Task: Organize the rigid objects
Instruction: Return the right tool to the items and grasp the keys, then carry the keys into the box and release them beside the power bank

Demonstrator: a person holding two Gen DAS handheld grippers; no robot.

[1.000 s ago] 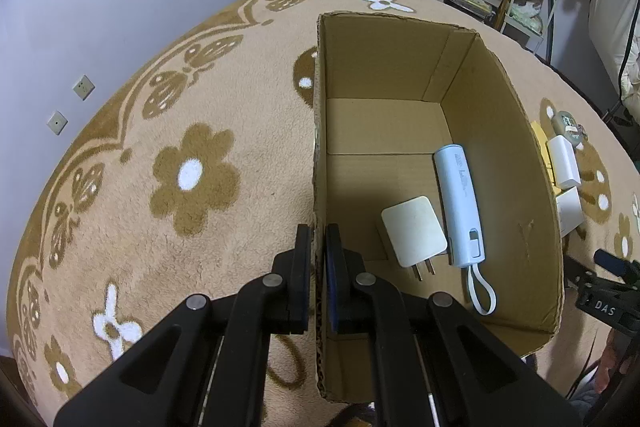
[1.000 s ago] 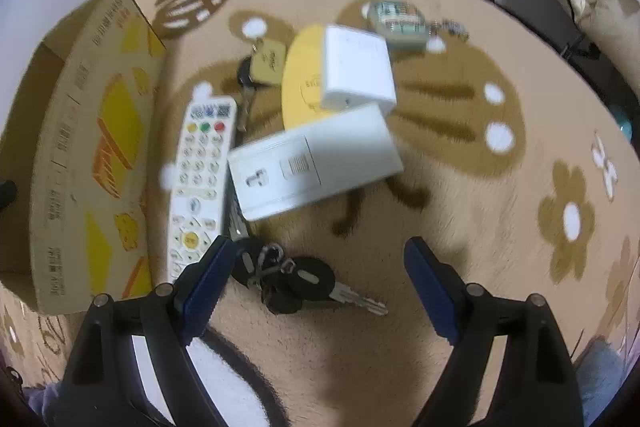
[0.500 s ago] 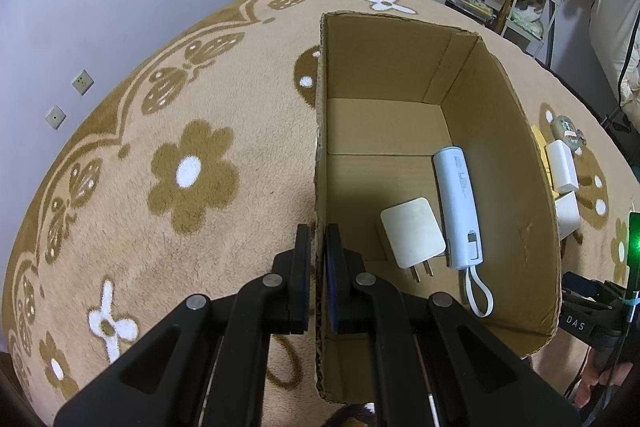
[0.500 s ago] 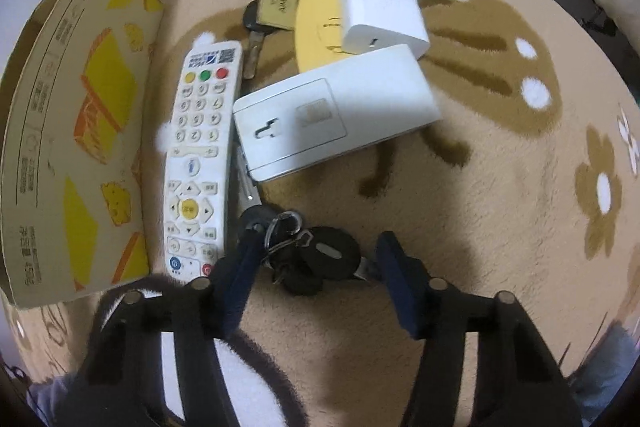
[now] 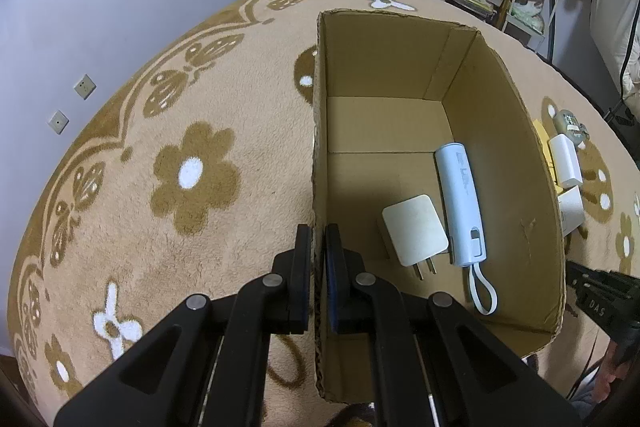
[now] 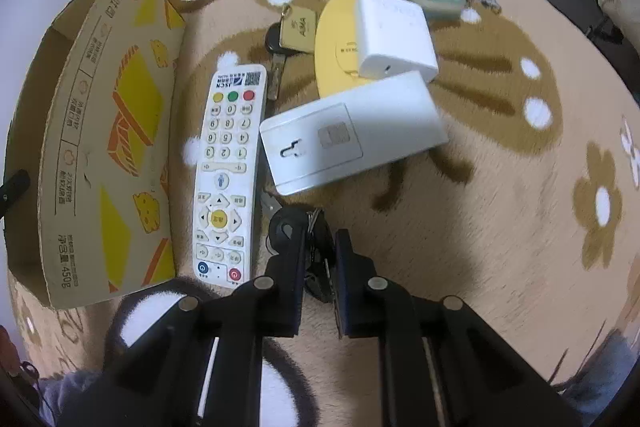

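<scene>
Apparently remote (image 6: 226,171) beside keys (image 6: 316,247), box (image 6: 100,131) leftward

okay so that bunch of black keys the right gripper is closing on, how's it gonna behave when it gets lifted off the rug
The key bunch is several pieces on a ring, so it will probably dangle and swing rather than lift stiffly. The right gripper has its jaws shut on only part of it, so loose keys may sag or twist. It looks small, likely light.

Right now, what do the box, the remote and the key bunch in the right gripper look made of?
Box: corrugated cardboard, matte, raw fluted edges. Remote control: white plastic, slight sheen, probably rubbery buttons. Key bunch: black plastic heads, likely metal rings; right gripper hides much.
</scene>
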